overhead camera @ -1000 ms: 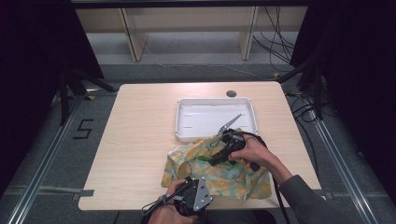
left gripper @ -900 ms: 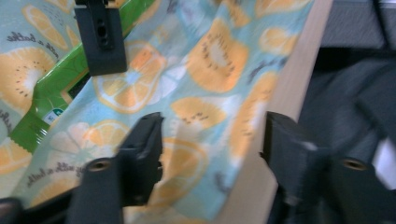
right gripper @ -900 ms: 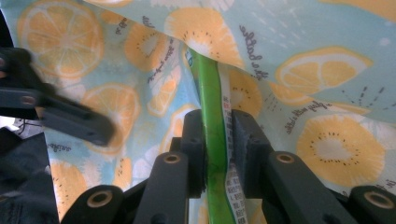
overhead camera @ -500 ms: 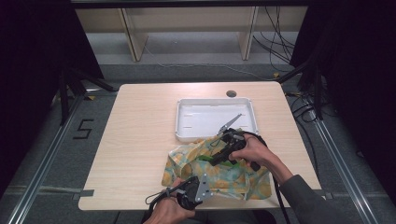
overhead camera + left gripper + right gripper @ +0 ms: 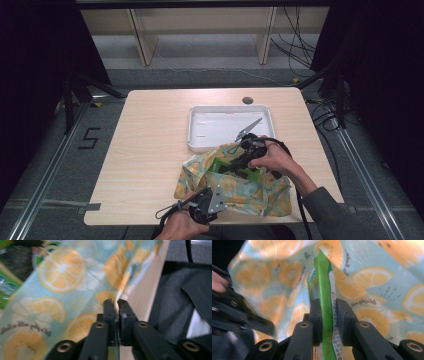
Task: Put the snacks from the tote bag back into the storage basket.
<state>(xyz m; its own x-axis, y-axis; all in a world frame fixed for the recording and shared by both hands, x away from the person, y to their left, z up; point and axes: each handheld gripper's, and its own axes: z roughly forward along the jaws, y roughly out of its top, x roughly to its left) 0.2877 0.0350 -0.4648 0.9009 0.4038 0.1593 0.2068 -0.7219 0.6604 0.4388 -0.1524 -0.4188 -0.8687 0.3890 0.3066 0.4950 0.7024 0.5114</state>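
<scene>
I have the left gripper (image 5: 202, 204) low at the bottom centre of the high view, its jaws pinching the near edge of the lemon-print cloth bag (image 5: 235, 187) at the front of the bench (image 5: 150, 145). My right hand (image 5: 277, 159), right of centre, reaches left and down, holding the right gripper (image 5: 239, 162), whose jaws clamp a green packet (image 5: 324, 290) inside the bag's mouth. A white tray (image 5: 210, 125) sits just beyond.

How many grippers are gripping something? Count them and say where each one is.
2. The left gripper pinches the lemon-print cloth at the table's near edge; the right gripper clamps a green packet over the cloth.
</scene>
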